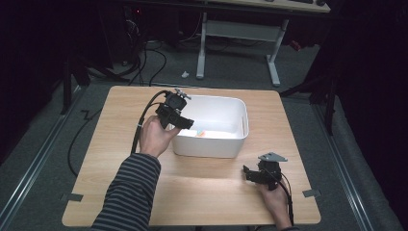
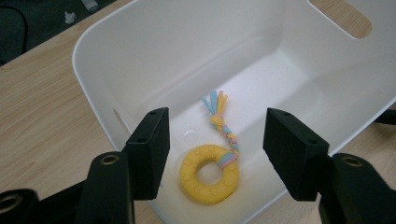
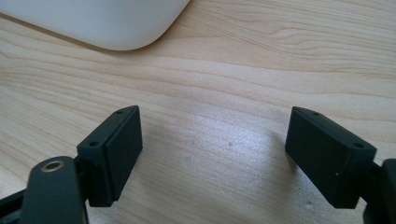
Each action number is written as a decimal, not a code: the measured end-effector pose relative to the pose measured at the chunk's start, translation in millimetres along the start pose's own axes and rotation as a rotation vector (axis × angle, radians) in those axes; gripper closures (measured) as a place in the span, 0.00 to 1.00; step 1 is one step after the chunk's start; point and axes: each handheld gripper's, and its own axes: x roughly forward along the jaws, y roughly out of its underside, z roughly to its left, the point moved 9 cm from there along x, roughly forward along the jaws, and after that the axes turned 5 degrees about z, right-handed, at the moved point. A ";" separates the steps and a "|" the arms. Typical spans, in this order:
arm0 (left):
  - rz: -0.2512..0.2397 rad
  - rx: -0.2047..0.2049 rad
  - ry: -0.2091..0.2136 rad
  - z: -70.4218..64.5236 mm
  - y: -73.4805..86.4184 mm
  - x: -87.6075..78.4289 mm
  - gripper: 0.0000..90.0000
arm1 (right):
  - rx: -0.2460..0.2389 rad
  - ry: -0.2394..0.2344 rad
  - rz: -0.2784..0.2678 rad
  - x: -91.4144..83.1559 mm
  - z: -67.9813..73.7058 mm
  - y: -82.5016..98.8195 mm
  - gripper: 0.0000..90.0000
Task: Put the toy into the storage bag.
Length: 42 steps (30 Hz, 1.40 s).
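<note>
A yellow ring toy [image 2: 209,174] with a braided pastel tail [image 2: 222,121] lies on the floor of the white bin [image 2: 140,56], near its front wall. My left gripper [image 2: 217,154] hovers over the bin's left front rim [image 1: 179,120], open, with nothing between its jaws; the toy lies loose below them. From the high view the toy [image 1: 201,133] shows as a small bright spot inside the bin [image 1: 240,139]. My right gripper [image 3: 212,156] rests low over the wooden table, open and empty, near the bin's front right corner [image 3: 116,28]; the high view shows it [image 1: 248,172] at the table's front right.
The wooden table [image 1: 120,159] has bare room left and in front of the bin. A cable [image 1: 144,115] trails from the left gripper toward the table's left side. Beyond the far edge stands a white desk frame [image 1: 238,43] on a dark floor.
</note>
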 end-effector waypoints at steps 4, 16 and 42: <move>-0.018 -0.009 -0.011 4.1 4.5 -11.1 0.46 | 0.000 0.000 0.000 0.0 0.0 0.0 0.21; -0.061 -0.045 -0.028 18.8 21.6 -28.8 0.46 | 0.003 0.000 0.001 -0.1 0.3 0.2 0.21; -0.117 -0.136 -0.057 47.0 73.3 -59.2 0.45 | -0.002 -0.002 0.000 -0.4 0.8 0.5 0.21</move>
